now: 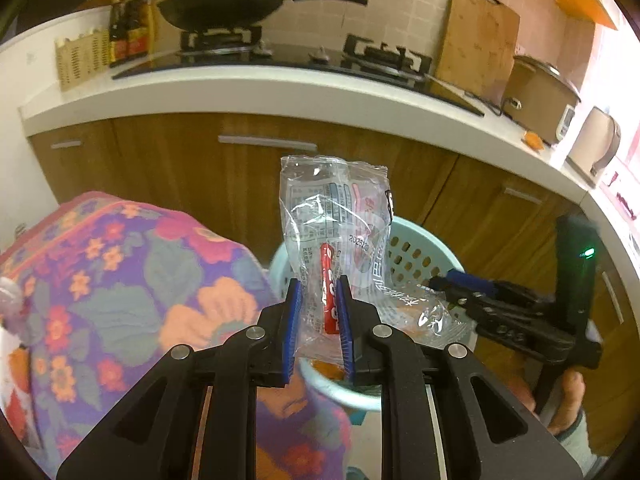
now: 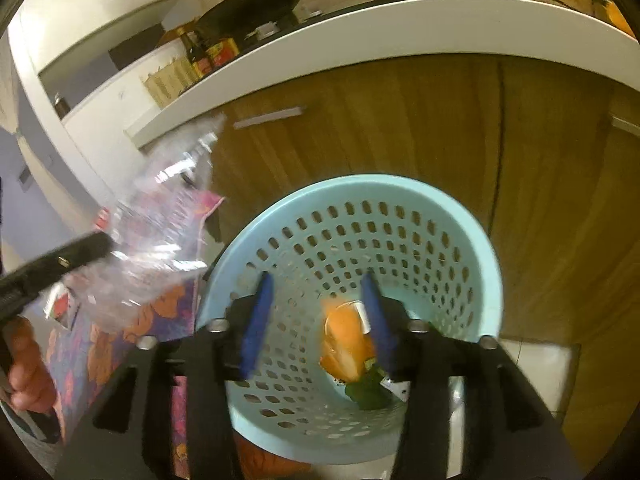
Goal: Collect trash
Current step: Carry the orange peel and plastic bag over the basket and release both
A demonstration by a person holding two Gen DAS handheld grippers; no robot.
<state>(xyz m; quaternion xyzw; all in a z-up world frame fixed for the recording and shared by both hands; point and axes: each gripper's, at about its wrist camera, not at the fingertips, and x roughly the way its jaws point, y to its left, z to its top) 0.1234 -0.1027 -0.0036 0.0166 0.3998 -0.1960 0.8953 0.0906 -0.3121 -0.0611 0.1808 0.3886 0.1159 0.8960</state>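
My left gripper [image 1: 318, 286] is shut on a clear plastic wrapper [image 1: 334, 216] with red and grey print, held upright just above the near rim of a light blue perforated bin [image 1: 412, 252]. In the right wrist view the wrapper [image 2: 160, 220] is blurred at the left, held by the left gripper [image 2: 92, 246]. My right gripper [image 2: 316, 284] is open and empty over the mouth of the bin [image 2: 400, 208]. Orange and green trash [image 2: 346, 340] lies in the bin's bottom. In the left wrist view the right gripper [image 1: 440, 282] hovers at the bin's right side.
A table with a floral cloth [image 1: 112, 280] stands left of the bin. Wooden cabinets [image 1: 240, 168] under a white counter [image 1: 280, 92] stand behind it, with a stove, a wok [image 1: 224, 8], bottles and a rice cooker [image 1: 540, 96] on top.
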